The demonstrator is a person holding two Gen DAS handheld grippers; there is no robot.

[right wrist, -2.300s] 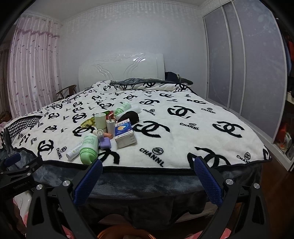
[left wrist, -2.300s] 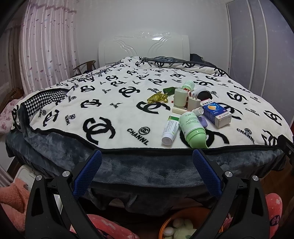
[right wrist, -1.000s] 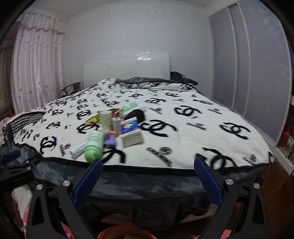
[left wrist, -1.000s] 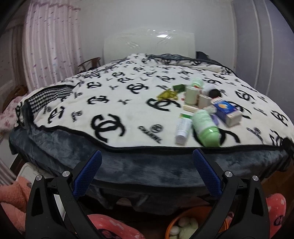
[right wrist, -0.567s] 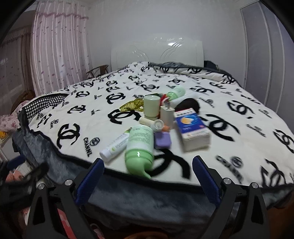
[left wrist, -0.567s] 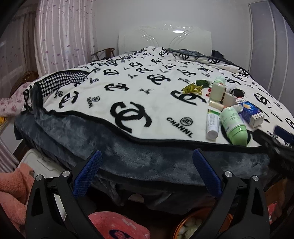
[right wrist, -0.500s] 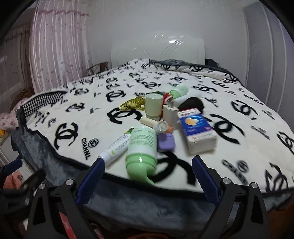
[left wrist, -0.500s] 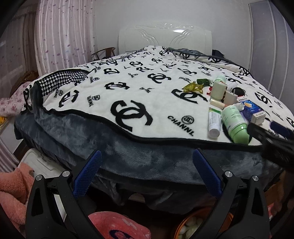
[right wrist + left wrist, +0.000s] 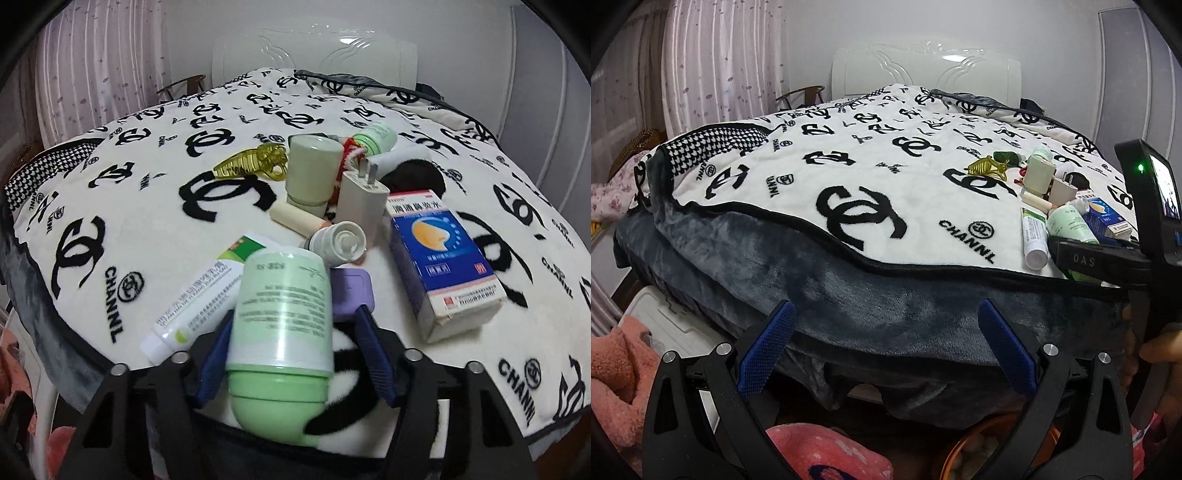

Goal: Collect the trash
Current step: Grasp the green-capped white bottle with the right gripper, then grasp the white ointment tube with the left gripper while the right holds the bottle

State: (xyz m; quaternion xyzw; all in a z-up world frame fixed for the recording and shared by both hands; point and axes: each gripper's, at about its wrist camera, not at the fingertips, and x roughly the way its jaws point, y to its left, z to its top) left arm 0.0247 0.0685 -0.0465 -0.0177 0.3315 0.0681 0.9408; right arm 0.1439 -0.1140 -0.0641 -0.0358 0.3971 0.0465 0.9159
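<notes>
Right gripper (image 9: 291,354) fingers straddle the lying green bottle (image 9: 282,321), narrowing to grasp; left gripper (image 9: 882,347) hangs wide, empty.

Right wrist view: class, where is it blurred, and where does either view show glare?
Right wrist view: the nearest part, the green bottle cap between the claw fingers, is soft; glare streaks the headboard. Left wrist view: sharp, with similar headboard glare.

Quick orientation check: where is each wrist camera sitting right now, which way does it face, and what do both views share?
Left wrist: low at the bed's foot, facing the white headboard; open left gripper in front, right gripper's body at right.
Right wrist: over the blanket edge, right gripper straddling the lying pale green bottle.
Shared: that bottle, blue medicine box.
</notes>
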